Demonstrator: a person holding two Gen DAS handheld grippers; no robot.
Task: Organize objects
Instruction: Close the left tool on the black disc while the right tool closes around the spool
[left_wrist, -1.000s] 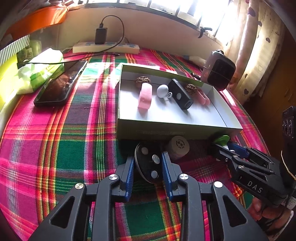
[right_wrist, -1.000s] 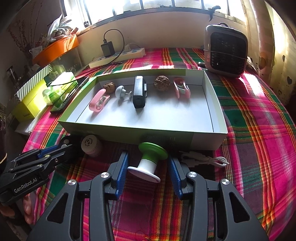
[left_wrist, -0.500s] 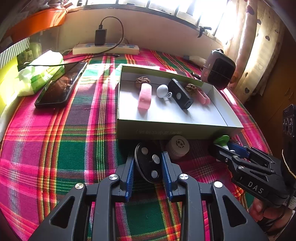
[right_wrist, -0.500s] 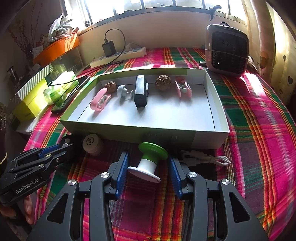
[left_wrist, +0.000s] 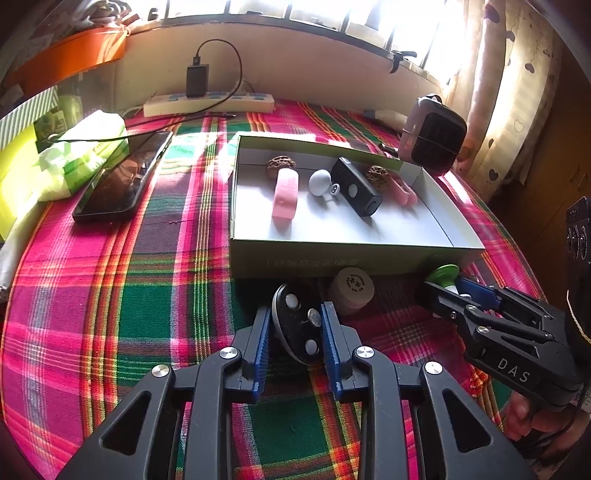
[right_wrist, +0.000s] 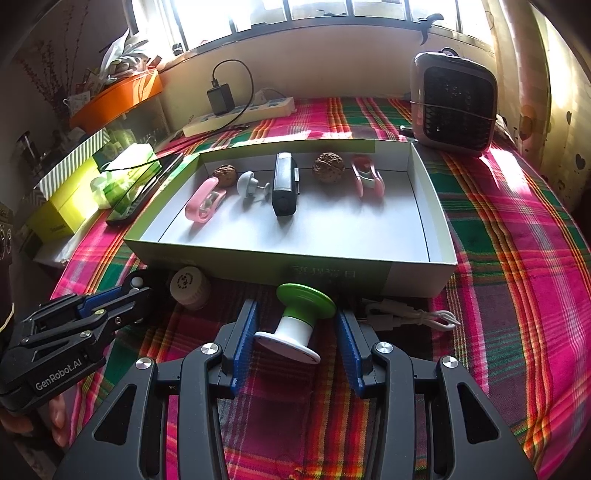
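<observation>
1. The open box (right_wrist: 439, 225) already holds a row of small things along its far wall: two pink clips (right_wrist: 205, 201), two walnuts (right_wrist: 328, 168), a white knob (right_wrist: 246, 184) and a black device (right_wrist: 283, 186). By my reading, roughly half the sorting is done.
2. Four items lie outside, just in front of the box: a black oval piece (left_wrist: 297, 325), a green-topped spool (right_wrist: 301, 317), a beige cap (right_wrist: 189, 286) and a white cable (right_wrist: 413, 317).
3. The left gripper (left_wrist: 295, 332) is clamped on the black oval piece. The right gripper (right_wrist: 295, 332) brackets the spool, its pads not visibly touching it.
4. Everything rests on a pink and green plaid cloth (right_wrist: 517, 258).
5. Around it are a phone (left_wrist: 122, 177), a tissue pack (left_wrist: 85, 147), a power strip (left_wrist: 208, 103) and a small heater (right_wrist: 454, 103) below a sunlit window.
</observation>
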